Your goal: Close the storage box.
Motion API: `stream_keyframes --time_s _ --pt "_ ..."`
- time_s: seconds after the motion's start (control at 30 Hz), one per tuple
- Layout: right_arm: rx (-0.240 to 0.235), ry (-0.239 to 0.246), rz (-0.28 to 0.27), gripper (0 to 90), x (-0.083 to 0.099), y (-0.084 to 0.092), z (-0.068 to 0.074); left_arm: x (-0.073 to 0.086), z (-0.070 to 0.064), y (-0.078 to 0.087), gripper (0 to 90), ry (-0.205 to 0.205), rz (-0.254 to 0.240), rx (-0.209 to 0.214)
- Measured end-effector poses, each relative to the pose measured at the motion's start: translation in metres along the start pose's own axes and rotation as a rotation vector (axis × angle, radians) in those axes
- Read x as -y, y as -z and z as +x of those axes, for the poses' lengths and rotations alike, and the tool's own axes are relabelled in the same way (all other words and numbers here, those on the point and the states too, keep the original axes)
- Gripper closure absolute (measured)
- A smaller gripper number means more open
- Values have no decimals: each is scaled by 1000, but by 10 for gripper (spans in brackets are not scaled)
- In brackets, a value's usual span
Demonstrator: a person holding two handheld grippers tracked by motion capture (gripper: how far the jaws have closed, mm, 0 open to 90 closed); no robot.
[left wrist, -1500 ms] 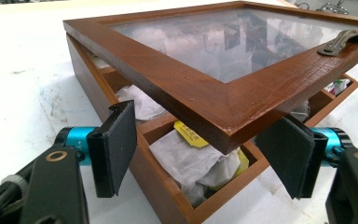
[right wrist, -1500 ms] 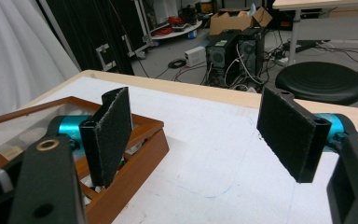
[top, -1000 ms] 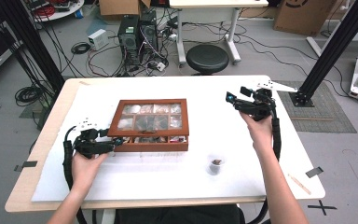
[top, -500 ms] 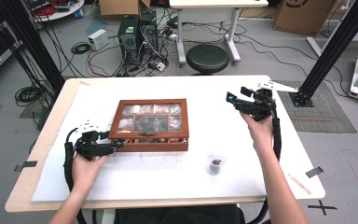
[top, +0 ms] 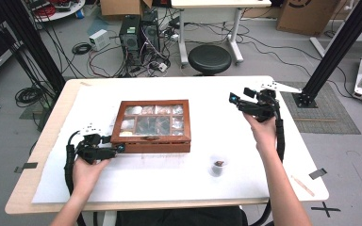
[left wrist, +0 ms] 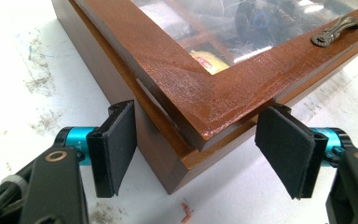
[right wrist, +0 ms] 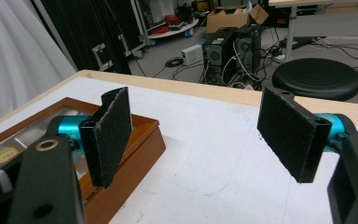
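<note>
We note the left claw [left wrist: 196, 154] low on the counter [top: 245, 155], spread around the near-left corner of the box [top: 152, 125] (pads not touching wood). The right claw [right wrist: 205, 135] is raised over the counter's right side, spread and empty, forearm stretched forward.

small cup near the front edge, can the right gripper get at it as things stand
Probably yes: the right gripper is open and holds nothing, and bare table lies between it and the small cup.
</note>
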State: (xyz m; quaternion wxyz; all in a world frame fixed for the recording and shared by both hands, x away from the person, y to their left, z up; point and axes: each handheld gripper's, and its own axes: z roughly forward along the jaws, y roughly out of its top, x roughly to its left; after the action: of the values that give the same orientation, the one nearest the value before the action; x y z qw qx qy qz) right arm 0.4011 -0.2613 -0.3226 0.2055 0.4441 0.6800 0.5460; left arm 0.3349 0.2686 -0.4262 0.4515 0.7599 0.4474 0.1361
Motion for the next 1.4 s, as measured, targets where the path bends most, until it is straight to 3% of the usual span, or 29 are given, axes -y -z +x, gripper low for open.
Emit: stream_keyframes --time_s 0.33,0.47,0.6,0.83,1.03,1.17,1.23,1.4 --pt "2 1 3 267 0 -1 -1 3 0 -1 293 1 17 8" --pt "0 -1 6 267 1 -1 -2 5 1 -1 293 -3 47 14" --pt "3 1 5 267 1 -1 -2 5 1 0 293 4 46 30" --pt "8 -10 7 267 2 -1 -7 0 1 12 293 -29 22 32" --pt "10 -10 1 264 2 0 -7 -16 3 24 274 -57 -53 31" --pt "4 -11 6 262 2 -3 -8 -35 1 33 271 -98 -126 27" --pt "4 -9 7 262 2 -3 -8 -39 0 34 266 -103 -136 28" --pt "7 -4 4 257 1 -1 -8 -61 2 35 253 -132 -217 36"
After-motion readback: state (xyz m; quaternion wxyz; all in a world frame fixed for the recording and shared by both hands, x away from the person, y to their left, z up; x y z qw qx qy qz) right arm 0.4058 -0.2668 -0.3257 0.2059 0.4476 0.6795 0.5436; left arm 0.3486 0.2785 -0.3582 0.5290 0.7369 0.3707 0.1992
